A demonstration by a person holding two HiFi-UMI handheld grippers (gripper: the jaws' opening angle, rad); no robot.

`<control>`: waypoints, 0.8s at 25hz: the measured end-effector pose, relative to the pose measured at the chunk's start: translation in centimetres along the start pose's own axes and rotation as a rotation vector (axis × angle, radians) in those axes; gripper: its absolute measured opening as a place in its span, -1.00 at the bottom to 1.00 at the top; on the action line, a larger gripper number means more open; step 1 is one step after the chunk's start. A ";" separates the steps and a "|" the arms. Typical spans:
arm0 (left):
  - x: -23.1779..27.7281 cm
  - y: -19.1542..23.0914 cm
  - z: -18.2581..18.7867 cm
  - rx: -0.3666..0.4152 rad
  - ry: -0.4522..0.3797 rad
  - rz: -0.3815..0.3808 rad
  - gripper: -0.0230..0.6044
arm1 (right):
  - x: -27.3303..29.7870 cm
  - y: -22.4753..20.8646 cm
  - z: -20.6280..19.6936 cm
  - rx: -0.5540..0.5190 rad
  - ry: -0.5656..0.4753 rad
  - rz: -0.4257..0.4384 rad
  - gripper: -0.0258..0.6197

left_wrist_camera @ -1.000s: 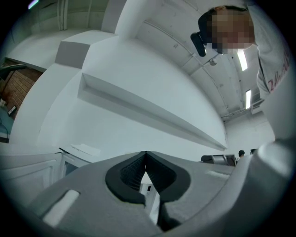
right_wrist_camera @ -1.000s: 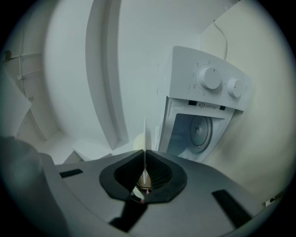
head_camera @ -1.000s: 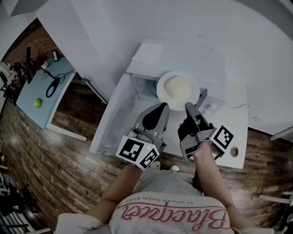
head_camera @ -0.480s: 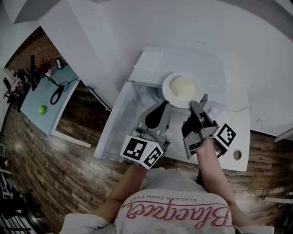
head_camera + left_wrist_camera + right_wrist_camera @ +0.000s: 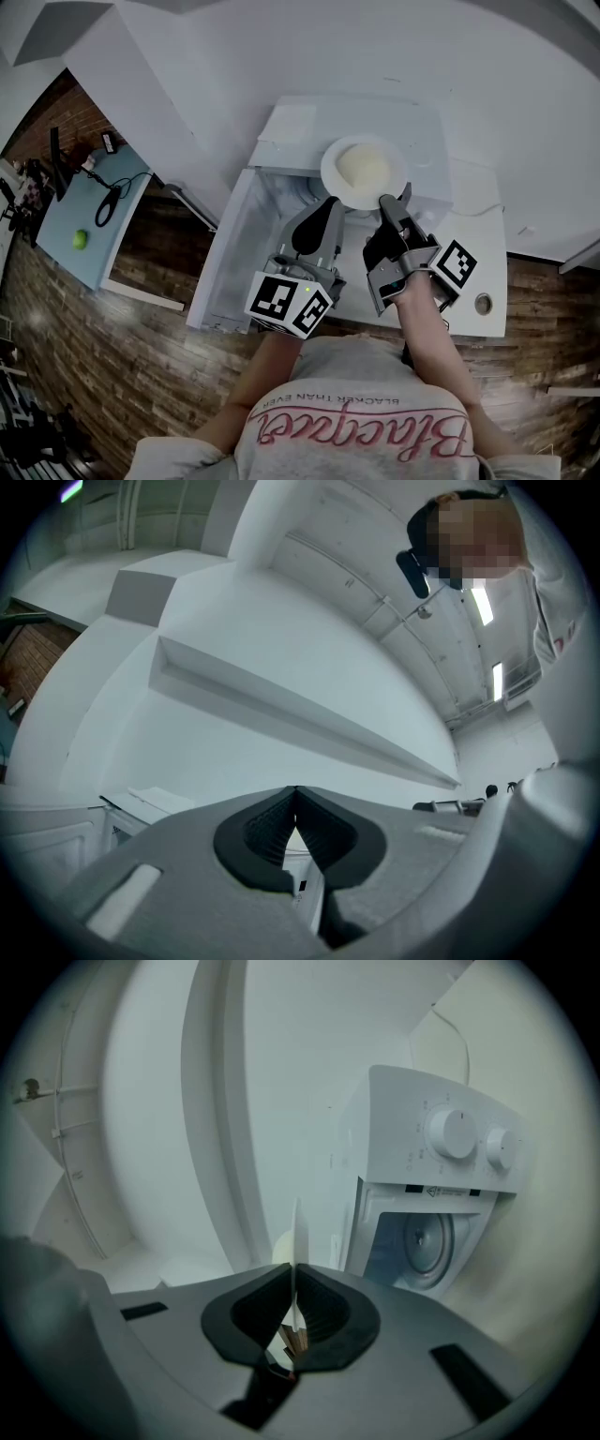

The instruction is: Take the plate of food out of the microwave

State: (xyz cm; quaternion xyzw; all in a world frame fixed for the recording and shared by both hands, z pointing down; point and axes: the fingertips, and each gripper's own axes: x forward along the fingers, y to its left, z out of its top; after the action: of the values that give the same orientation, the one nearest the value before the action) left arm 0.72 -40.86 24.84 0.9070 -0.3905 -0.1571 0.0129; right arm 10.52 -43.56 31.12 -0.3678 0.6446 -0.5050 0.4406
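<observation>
1. Two small things, a green ball (image 5: pixel 79 239) and a black cable (image 5: pixel 111 187), lie on a pale blue table (image 5: pixel 66 211) at far left, well apart from the work.
2. Next comes the microwave's open door (image 5: pixel 225 253), swung out toward the person and standing just left of the grippers.
3. Beside it, the left gripper (image 5: pixel 330 202) has its jaw tips together on nothing. It sits just beside the plate's near rim.
4. At centre, the plate (image 5: pixel 398 159) carries pale food (image 5: pixel 364 169). It is out of the cavity (image 5: pixel 422 1241) and held over the front edge of the white microwave (image 5: pixel 422 117). The right gripper view shows it edge-on, with the cavity and two knobs (image 5: pixel 453 1133) off to one side beyond it.
5. Just right, the right gripper (image 5: pixel 388 201) is clamped tight on the plate's near rim, carrying it alone.
6. Farthest right, a white counter (image 5: pixel 483 244) adjoins the microwave.
</observation>
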 end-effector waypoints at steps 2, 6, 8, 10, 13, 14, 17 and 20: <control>0.0 -0.1 -0.3 -0.006 0.000 0.002 -0.91 | 0.0 0.0 0.0 -0.004 0.003 0.001 -0.85; 0.1 -0.1 0.0 -0.011 -0.012 0.005 -0.91 | 0.0 0.2 0.3 -0.018 0.005 0.005 -0.85; 0.0 -0.2 0.3 -0.006 -0.017 0.001 -0.91 | 0.1 0.2 0.2 -0.017 0.005 0.009 -0.85; 0.0 -0.3 0.3 -0.003 -0.019 -0.001 -0.91 | 0.1 0.2 0.2 -0.013 0.004 0.013 -0.85; 0.0 -0.3 0.1 -0.003 -0.017 0.000 -0.91 | 0.1 0.2 0.0 -0.010 0.005 0.015 -0.85; 0.1 -0.3 0.1 -0.003 -0.017 0.001 -0.91 | 0.1 0.3 0.0 -0.012 0.006 0.016 -0.85; 0.3 -0.3 0.1 -0.005 -0.013 0.003 -0.91 | 0.2 0.4 0.0 -0.016 0.009 0.020 -0.85; 0.3 -0.4 0.0 -0.009 -0.016 -0.002 -0.91 | 0.1 0.3 -0.1 -0.012 0.009 0.017 -0.85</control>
State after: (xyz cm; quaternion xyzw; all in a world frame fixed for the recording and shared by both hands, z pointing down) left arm 1.18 -40.77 24.65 0.9061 -0.3888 -0.1661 0.0138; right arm 10.39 -43.57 30.79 -0.3629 0.6525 -0.4990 0.4398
